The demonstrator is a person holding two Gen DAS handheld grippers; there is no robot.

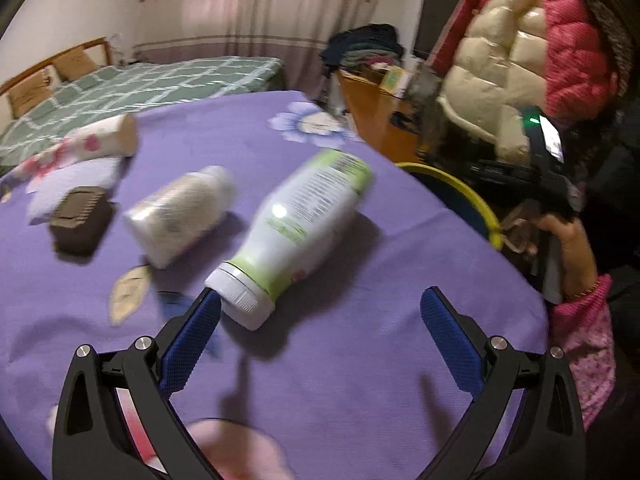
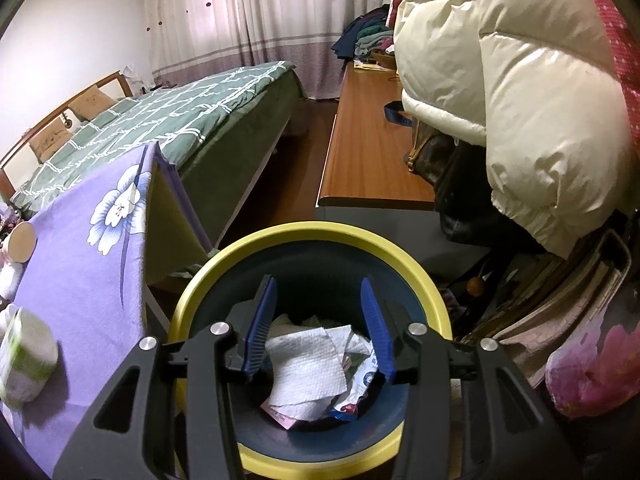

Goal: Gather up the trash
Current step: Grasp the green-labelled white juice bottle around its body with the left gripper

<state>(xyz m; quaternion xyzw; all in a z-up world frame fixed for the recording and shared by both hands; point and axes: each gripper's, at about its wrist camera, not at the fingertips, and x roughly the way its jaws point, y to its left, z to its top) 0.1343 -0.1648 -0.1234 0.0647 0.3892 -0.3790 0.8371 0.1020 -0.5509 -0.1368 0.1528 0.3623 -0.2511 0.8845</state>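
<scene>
Left gripper (image 1: 320, 308) released, jaws wide, just above purple surface (image 1: 360, 380). White bottle (image 1: 304, 224) lies on its side ahead, cap touching the left pad. Beyond-left: a smaller bottle (image 1: 180, 216), brown box (image 1: 82, 220). Right gripper (image 2: 318, 320) hangs over the yellow-rimmed bin (image 2: 420, 280), jaws apart, nothing between; paper towel (image 2: 308, 368) lies in the bin below.

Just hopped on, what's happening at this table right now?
A person is clearing trash off the purple flowered tablecloth. The left hand-held gripper is open, one pad beside the cap of the white plastic bottle with a green label, not gripping it. The right hand-held gripper hangs empty over the yellow-rimmed dark blue bin, which holds a crumpled white paper towel and wrappers.
</scene>
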